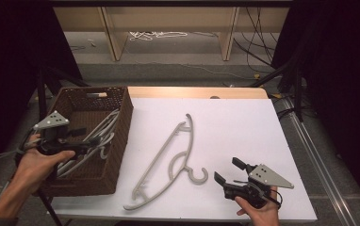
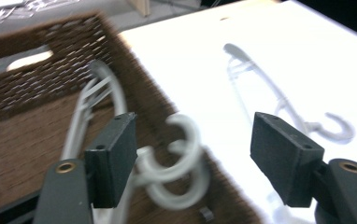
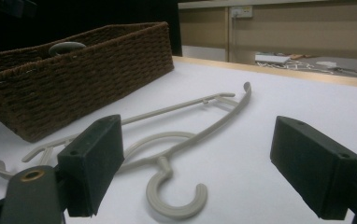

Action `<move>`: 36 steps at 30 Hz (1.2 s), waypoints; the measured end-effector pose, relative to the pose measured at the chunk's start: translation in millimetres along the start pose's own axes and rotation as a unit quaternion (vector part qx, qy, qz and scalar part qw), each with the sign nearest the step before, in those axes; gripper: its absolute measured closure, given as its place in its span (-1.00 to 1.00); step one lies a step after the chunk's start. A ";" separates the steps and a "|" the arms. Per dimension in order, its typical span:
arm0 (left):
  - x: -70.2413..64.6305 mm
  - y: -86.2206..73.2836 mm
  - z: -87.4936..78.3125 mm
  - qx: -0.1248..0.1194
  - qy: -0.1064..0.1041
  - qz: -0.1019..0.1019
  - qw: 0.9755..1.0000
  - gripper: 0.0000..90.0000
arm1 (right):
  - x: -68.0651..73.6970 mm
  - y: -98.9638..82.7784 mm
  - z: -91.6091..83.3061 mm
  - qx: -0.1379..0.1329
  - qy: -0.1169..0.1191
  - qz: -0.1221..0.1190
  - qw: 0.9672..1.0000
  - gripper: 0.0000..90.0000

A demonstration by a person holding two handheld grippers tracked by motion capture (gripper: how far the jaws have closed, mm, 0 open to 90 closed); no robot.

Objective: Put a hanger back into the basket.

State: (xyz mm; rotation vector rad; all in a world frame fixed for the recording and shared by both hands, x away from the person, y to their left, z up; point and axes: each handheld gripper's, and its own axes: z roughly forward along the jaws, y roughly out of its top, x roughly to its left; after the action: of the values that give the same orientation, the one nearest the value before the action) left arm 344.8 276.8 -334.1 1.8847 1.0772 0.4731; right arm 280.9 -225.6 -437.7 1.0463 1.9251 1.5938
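Our left gripper (image 1: 81,141) gapes empty over the basket (image 1: 121,141); next our right gripper (image 1: 227,172), wide open, takes the hanger (image 1: 168,150) at frame centre.

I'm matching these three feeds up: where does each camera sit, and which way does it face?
High view: above the person's side, looking forward and down on the table; both forearms, left gripper and right gripper show.
Left gripper view: rides the left gripper, over the basket and its hangers; open jaws.
Right gripper view: low on the right gripper, facing the basket; open jaws.
Shared: the table hanger.
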 end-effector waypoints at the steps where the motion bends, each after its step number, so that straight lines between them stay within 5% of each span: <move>1: -7.3 0.6 1.0 -0.005 -0.004 0.002 1.000 -0.34 | 0.0 0.1 0.0 -0.001 0.000 -0.001 1.000 -0.59; 12: -79.8 -1.5 27.0 -0.061 -0.053 0.011 0.997 -0.57 | 0.2 0.2 -0.3 -0.001 0.005 0.000 1.000 -0.60; 18: -104.0 -8.9 43.2 -0.068 -0.068 0.025 0.995 -0.62 | -0.4 0.3 0.4 -0.008 0.006 -0.004 1.000 -0.60; 26: -120.0 -28.0 65.6 -0.082 -0.079 0.014 0.993 -0.64 | -0.3 1.7 -2.7 0.004 0.004 -0.001 1.000 -0.60; 29: -123.2 -35.2 75.2 -0.090 -0.076 0.031 0.993 -0.64 | -1.3 1.1 -2.6 0.007 0.006 0.000 1.000 -0.60; 31: -125.9 -39.4 77.1 -0.085 -0.074 0.018 0.994 -0.64 | -2.8 -0.1 -1.4 -0.002 0.009 0.006 1.000 -0.61; 32: -122.3 -39.9 79.9 -0.097 -0.064 0.047 0.992 -0.64 | -2.8 -0.1 -1.4 -0.002 0.009 0.006 1.000 -0.61; 33: -126.1 -42.9 80.7 -0.095 -0.074 0.029 0.992 -0.65 | -3.4 0.4 -2.7 0.001 -0.001 0.005 1.000 -0.62; 34: -122.9 -45.1 82.7 -0.095 -0.065 0.066 0.991 -0.65 | -3.6 0.7 -2.9 0.001 0.003 0.007 1.000 -0.63; 36: -122.5 -46.7 83.5 -0.099 -0.061 0.078 0.990 -0.65 | -3.6 0.6 -2.2 -0.006 0.003 0.006 1.000 -0.64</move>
State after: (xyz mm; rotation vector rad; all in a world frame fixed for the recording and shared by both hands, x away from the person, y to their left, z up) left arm 311.0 143.3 -406.1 1.8036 0.7764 0.5254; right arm 281.7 -229.8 -437.1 1.0527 1.9137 1.6142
